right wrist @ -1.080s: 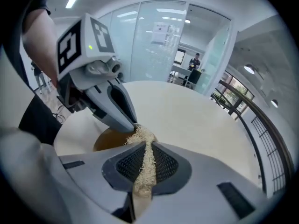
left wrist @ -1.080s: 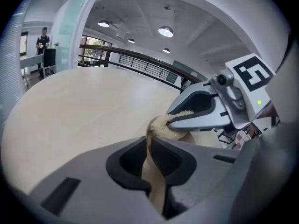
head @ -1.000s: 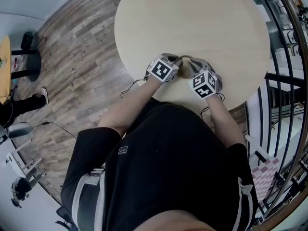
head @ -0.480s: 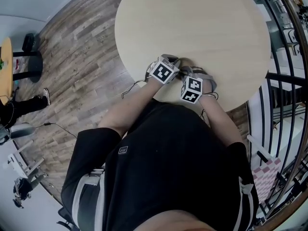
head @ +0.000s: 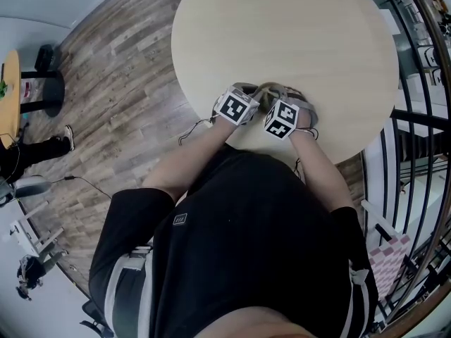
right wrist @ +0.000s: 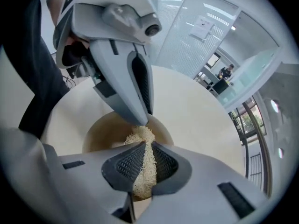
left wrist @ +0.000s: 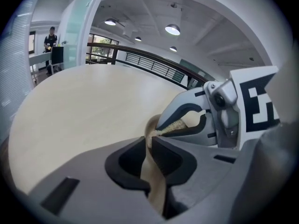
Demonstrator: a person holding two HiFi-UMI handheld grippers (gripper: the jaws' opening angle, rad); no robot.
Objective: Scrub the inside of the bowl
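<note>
I record the tan bowl (right wrist: pixel 100 129) at the round table's (head: pixel 282 34) near edge, centre frame in the head view, its rim pinched between the left gripper's (left wrist: pixel 149 141) narrow, opening jaws, while the right gripper (right wrist: pixel 145 149) is clamped on a fibrous scrubber (right wrist: pixel 139 136) dipping inside it.

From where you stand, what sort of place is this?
Probably an office or lobby mezzanine: a round wooden table, a black railing beside it, glass partition walls and recessed ceiling lights.

A round, pale wooden table (head: pixel 296 34) carries a tan bowl (right wrist: pixel 100 129) near its close edge.
</note>
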